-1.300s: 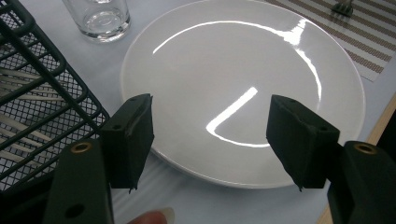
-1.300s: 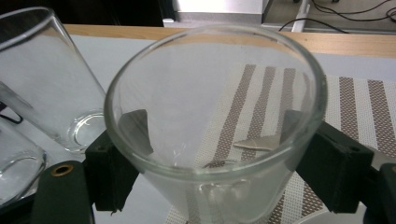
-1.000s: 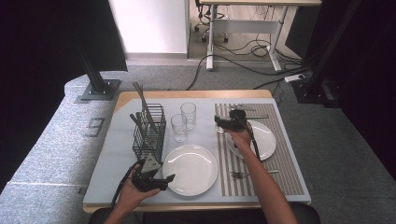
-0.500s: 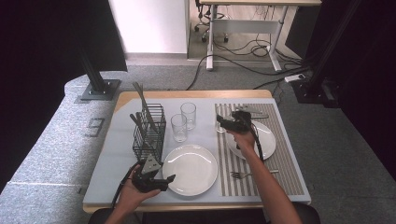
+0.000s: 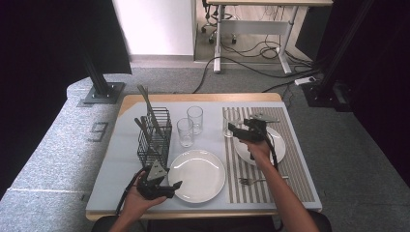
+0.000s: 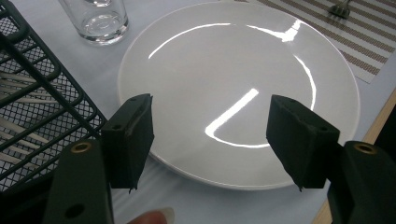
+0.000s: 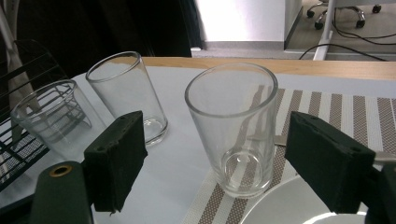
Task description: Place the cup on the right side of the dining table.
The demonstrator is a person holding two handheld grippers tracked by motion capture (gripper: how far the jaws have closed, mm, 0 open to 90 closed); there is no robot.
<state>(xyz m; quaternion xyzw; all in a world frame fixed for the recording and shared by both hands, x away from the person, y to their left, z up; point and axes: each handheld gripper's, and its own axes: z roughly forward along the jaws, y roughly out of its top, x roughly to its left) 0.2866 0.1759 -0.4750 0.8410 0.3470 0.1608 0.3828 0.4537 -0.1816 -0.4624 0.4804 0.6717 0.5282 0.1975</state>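
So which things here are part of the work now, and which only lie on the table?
In use, probably:
- right gripper, open around the mat glass
- left gripper, open over the left plate

Lying about:
- two other glasses
- rack
- fork
- right plate

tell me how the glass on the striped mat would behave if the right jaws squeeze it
The glass looks smooth and clear, so probably slippery and breakable. It is tall on a narrower base, so a push near the rim may tip it. The open right gripper brackets it without touching.

No readable text, label or brand appears anywhere. The glasses, plates and wire basket carry no markings.
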